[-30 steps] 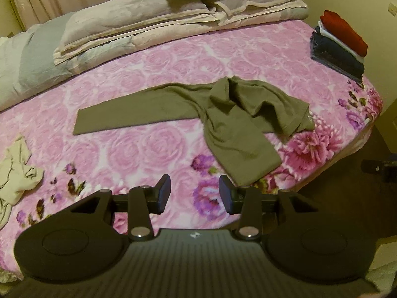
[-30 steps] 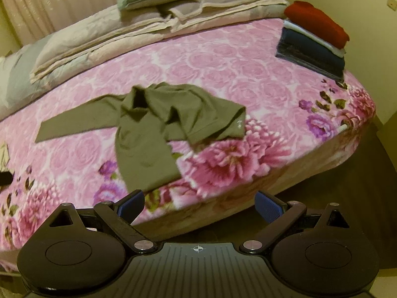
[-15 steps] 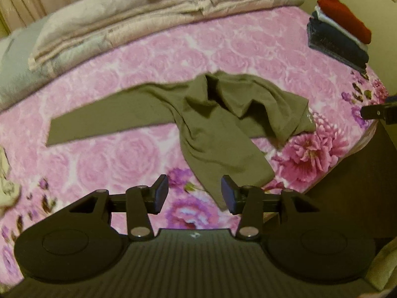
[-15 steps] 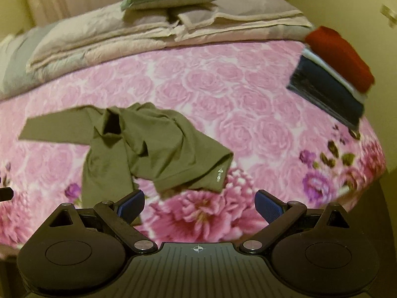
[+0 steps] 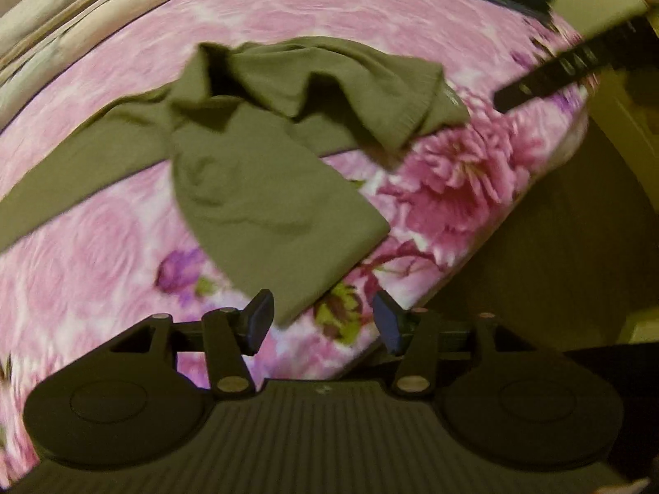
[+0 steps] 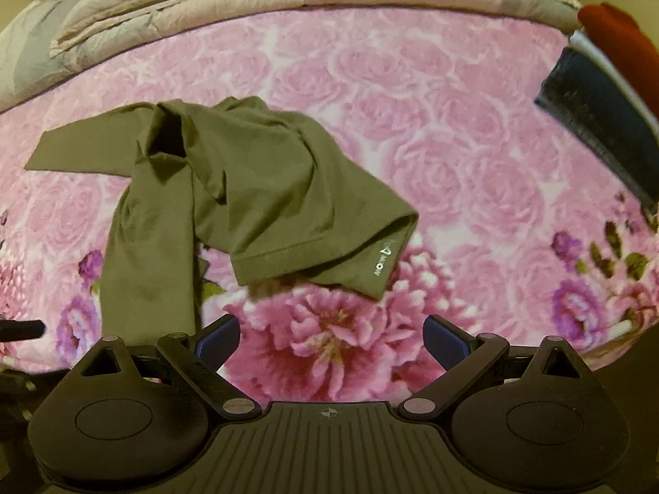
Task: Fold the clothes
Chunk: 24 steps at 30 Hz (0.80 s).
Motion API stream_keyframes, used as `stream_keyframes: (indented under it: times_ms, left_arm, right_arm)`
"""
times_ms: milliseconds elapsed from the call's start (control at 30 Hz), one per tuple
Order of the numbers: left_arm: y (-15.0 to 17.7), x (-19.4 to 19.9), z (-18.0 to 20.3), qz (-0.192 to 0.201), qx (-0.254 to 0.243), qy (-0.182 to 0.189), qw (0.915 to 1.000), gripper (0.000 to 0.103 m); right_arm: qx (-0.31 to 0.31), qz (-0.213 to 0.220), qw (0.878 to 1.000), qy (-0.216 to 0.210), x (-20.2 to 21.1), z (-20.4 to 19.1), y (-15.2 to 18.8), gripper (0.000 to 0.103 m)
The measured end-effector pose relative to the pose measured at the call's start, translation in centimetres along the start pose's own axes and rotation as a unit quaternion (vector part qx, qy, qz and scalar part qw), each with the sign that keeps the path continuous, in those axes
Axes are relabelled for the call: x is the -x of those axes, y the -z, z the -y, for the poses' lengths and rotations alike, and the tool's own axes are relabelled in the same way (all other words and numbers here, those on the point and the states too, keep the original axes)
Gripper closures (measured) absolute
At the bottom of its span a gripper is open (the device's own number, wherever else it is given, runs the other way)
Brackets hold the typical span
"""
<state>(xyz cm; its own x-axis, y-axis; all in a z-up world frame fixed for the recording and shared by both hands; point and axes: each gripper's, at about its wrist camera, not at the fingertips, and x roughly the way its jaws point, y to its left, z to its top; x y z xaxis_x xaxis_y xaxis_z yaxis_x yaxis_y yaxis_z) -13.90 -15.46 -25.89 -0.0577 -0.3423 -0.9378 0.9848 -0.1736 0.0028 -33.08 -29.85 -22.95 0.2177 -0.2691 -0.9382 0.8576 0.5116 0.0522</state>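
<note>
An olive-green long-sleeved shirt (image 5: 263, 173) lies crumpled on the pink floral bedspread (image 5: 103, 247); it also shows in the right wrist view (image 6: 255, 189). One sleeve stretches left, the other runs toward the front bed edge. My left gripper (image 5: 323, 321) is open and empty, its jaws just above the end of the near sleeve. My right gripper (image 6: 331, 339) is open wide and empty, just short of the shirt's hem corner with the small logo (image 6: 381, 263). The right gripper's finger shows blurred in the left wrist view (image 5: 552, 76).
A stack of folded clothes, dark blue under red (image 6: 605, 94), sits at the bed's far right. Folded beige quilts (image 6: 230, 4) lie along the head of the bed. The bed edge (image 5: 515, 197) drops to dark floor on the right.
Both grippers have moved forward and down toward the shirt. The left one now hangs over the near sleeve end, the right one near the hem. Both stayed open.
</note>
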Motion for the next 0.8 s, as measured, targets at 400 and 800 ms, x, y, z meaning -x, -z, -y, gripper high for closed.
stream_keyframes:
  times_ms: [400, 800]
  left_arm:
    - [2.4, -9.7, 0.3, 0.005, -0.223, -0.025, 0.9746, 0.069]
    - [-10.2, 0.6, -17.4, 0.180, -0.048, 0.037, 0.9818, 0.098]
  right_arm:
    - [-0.021, -0.035, 0.999, 0.009, -7.8, 1.4, 1.1, 0.005]
    - [-0.067, -0.040, 0.995, 0.055, -9.4, 2.7, -0.9, 0.005]
